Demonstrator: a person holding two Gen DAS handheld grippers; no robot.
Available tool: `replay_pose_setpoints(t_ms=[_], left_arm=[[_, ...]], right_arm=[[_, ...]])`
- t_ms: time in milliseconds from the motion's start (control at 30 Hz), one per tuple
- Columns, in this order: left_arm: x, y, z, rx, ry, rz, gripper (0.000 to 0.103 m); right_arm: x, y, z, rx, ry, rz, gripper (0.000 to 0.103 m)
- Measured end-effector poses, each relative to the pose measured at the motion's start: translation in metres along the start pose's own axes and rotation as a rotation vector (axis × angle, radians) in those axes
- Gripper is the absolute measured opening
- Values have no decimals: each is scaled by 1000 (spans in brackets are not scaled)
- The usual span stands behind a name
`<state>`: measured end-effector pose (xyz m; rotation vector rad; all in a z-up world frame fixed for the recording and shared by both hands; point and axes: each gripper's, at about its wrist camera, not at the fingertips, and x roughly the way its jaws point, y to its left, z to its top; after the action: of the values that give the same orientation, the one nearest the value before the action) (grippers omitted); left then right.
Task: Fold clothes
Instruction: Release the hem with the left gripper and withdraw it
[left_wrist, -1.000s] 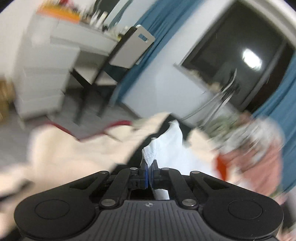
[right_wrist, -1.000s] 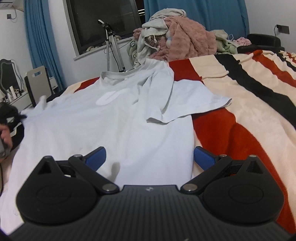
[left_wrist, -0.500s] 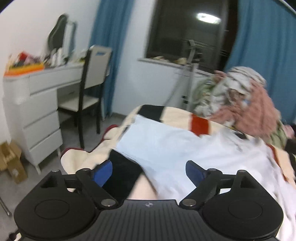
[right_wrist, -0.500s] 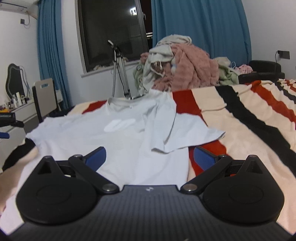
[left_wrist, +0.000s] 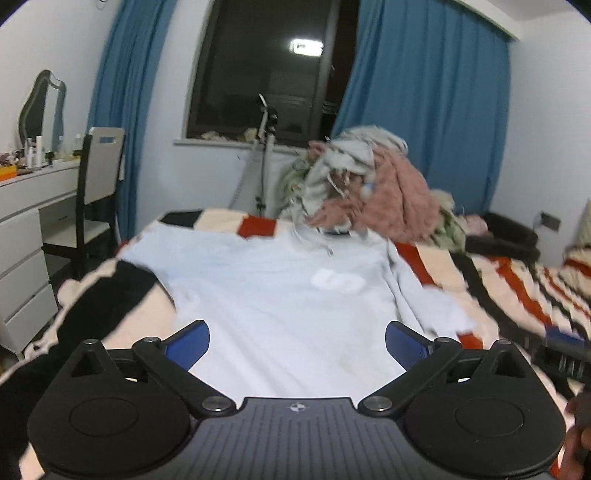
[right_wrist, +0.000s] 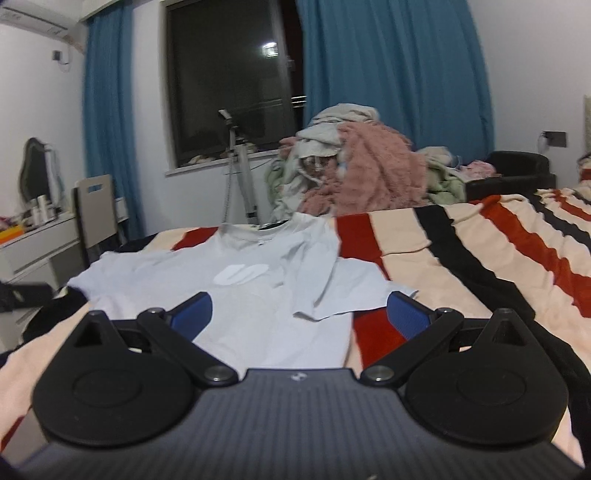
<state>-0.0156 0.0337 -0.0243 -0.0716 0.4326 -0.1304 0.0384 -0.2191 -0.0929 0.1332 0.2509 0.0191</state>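
A pale blue T-shirt (left_wrist: 280, 291) (right_wrist: 258, 291) with a white chest print lies spread face up on the striped bed cover (right_wrist: 480, 266), collar toward the window. Its right sleeve is folded and creased; the left sleeve lies flat. My left gripper (left_wrist: 297, 341) hangs open over the shirt's lower hem with nothing between its blue pads. My right gripper (right_wrist: 300, 313) is open too, above the lower right part of the shirt, holding nothing. The right gripper's tip (left_wrist: 565, 343) shows at the right edge of the left wrist view.
A heap of clothes (right_wrist: 354, 173), pink and grey, sits at the far end of the bed. A tripod (right_wrist: 240, 173) stands by the window. A white dresser (left_wrist: 22, 236) and a chair (left_wrist: 96, 184) stand left of the bed. A black seat (right_wrist: 513, 177) is at far right.
My left gripper let go of the shirt's edge, opened, and swung right to face along the shirt. The right gripper pulled back and lowered, staying open. The shirt now lies flat.
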Motion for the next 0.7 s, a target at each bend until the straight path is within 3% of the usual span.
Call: replay_pose_setpoints(t_ms=[33,67,167,200,300,700], left_arm=[[0,-4,-5,15,13,-3,102],[1,-7,-9,33,20,-6,102],[3,-11,-16,58,10,7,102],[3,-11,-17,60,6,11,102],[4,-7,-16,44,1,6,102],[11,3,-17,17,25,25,102]], right_arm=[[-4,1,1,-10,-5,-2,69],[-6,3,2,-30,-16,-11,61],[-11,7,6,-40,-48,15,60],[-11,8,7,-41,-55,25,63],[-10,9,8,-41,-73,48,103],[1,6,3,30,-14,33,103]])
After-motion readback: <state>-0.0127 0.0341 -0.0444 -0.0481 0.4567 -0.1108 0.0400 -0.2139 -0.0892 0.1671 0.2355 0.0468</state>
